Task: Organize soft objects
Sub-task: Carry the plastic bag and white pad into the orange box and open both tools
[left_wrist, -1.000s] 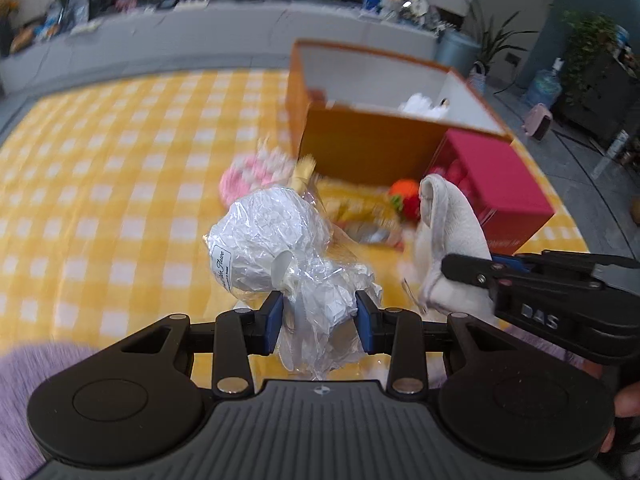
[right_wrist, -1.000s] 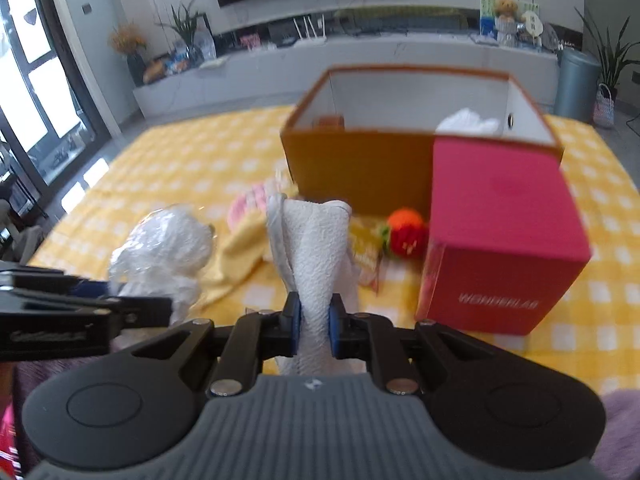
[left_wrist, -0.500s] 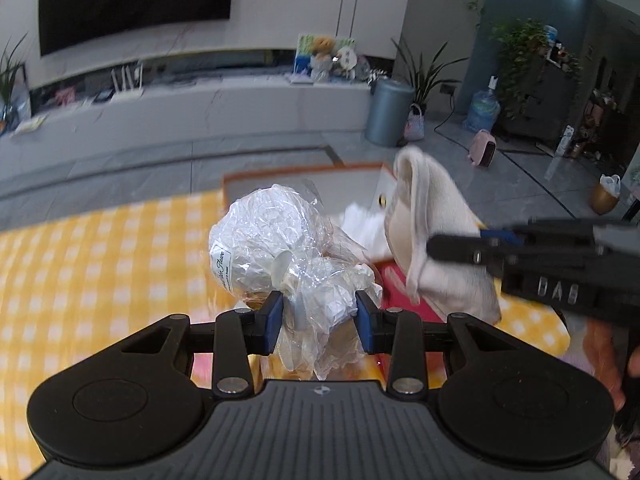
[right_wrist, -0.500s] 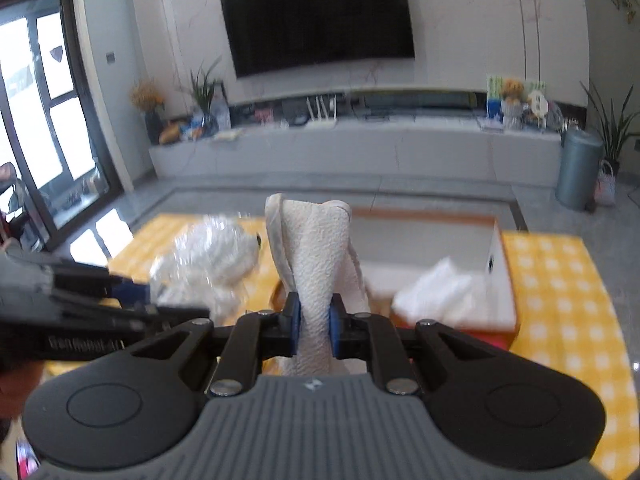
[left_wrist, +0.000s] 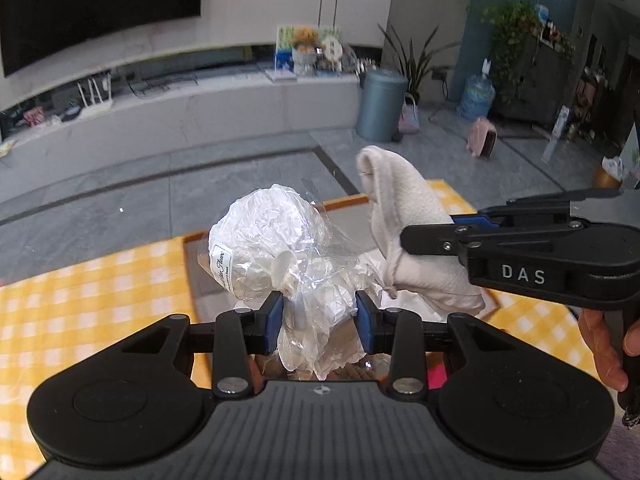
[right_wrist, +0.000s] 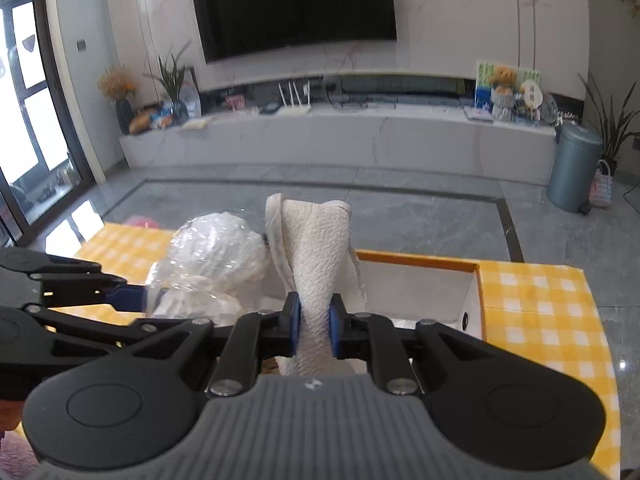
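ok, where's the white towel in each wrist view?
Left wrist: towel right of centre, pinched by the right hand-held gripper coming in from the right edge.
Right wrist: towel dead centre, upright between the blue pads.
Shared landmark: grey-blue bin on the floor behind.

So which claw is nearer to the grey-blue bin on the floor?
Right. The right claw, gripping the white towel, is on the side toward the bin; the left claw, holding the wrapped bundle, is farther left.
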Action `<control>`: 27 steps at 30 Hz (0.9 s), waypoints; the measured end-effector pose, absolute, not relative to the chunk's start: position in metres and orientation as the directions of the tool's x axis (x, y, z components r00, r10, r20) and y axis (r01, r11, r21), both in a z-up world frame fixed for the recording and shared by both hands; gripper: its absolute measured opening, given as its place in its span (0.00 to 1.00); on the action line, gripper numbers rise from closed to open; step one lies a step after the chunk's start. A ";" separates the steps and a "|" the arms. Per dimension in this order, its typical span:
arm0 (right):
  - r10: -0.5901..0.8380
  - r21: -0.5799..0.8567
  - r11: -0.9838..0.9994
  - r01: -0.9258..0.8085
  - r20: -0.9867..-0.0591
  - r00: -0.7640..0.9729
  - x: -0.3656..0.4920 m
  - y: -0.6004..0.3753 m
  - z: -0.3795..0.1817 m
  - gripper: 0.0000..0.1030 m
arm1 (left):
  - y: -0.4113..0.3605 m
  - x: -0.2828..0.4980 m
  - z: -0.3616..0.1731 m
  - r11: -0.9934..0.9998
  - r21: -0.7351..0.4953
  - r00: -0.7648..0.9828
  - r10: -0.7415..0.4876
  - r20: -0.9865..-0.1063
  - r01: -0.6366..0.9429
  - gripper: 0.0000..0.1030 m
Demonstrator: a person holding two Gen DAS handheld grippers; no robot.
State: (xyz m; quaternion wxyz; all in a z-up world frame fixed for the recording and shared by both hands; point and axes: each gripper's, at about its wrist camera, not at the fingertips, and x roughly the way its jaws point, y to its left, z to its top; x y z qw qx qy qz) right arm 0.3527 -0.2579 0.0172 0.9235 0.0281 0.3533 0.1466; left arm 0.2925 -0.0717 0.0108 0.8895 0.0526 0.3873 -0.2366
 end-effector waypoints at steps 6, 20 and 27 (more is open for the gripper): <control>0.237 0.117 0.966 -0.229 -0.746 0.622 0.417 -0.262 -0.035 0.14 | -0.081 0.339 -0.036 0.880 -0.116 0.529 -0.377 -0.761 0.461 0.41; 0.160 0.056 0.975 -0.213 -0.846 0.509 0.454 -0.257 -0.082 0.37 | -0.067 0.353 -0.058 0.892 -0.143 0.498 -0.366 -0.786 0.429 0.57; 0.147 0.039 0.981 -0.189 -0.789 0.596 0.416 -0.261 -0.033 0.47 | -0.049 0.319 -0.009 0.894 -0.131 0.576 -0.382 -0.722 0.428 0.57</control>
